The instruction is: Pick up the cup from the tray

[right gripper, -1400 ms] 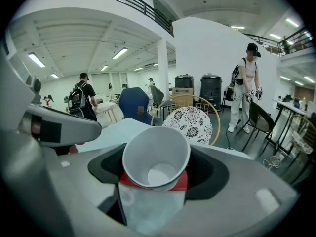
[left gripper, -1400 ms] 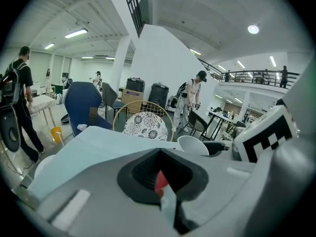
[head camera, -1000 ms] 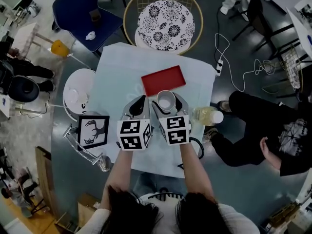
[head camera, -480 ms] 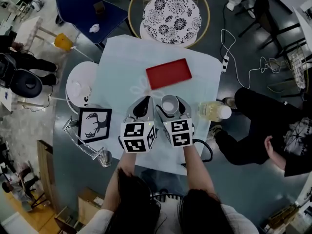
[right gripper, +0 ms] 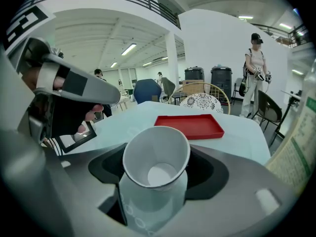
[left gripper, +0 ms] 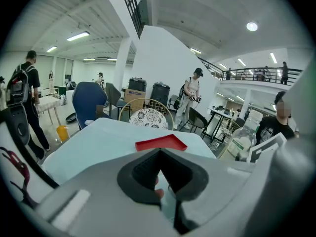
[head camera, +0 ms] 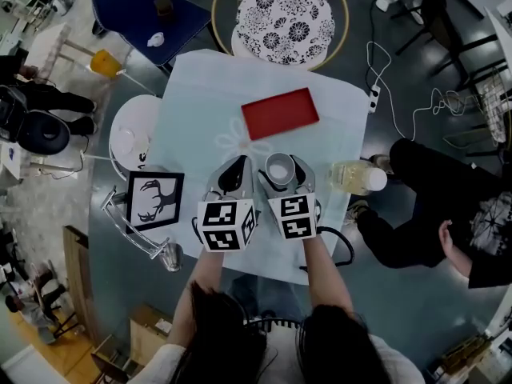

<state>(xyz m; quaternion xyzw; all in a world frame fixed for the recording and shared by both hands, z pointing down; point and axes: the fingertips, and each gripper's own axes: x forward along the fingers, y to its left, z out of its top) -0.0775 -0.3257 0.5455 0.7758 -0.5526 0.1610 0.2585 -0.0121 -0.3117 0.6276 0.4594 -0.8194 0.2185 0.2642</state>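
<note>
1. Squeezing harder is the main risk. The cup looks like thin paper, so extra pressure could buckle its wall or flatten the rim.
2. Too light a hold could fail the other way. The cup leans back toward the camera in the right gripper view, and its tapered wall might slide down through the pads.
3. A bottle stands just beside the right hand-held gripper, so a sideways swing could knock it over.
4. The right hand-held gripper is spread wide and clamped on the cup's sides, with the rim standing above the jaws.
5. The cup is off the red tray, which lies empty farther out on the surface. I cannot tell whether the cup's base is clear of the surface.
6. The left hand-held gripper sits just beside the right one. Its jaws are closed at the tips and grasp nothing.
</note>
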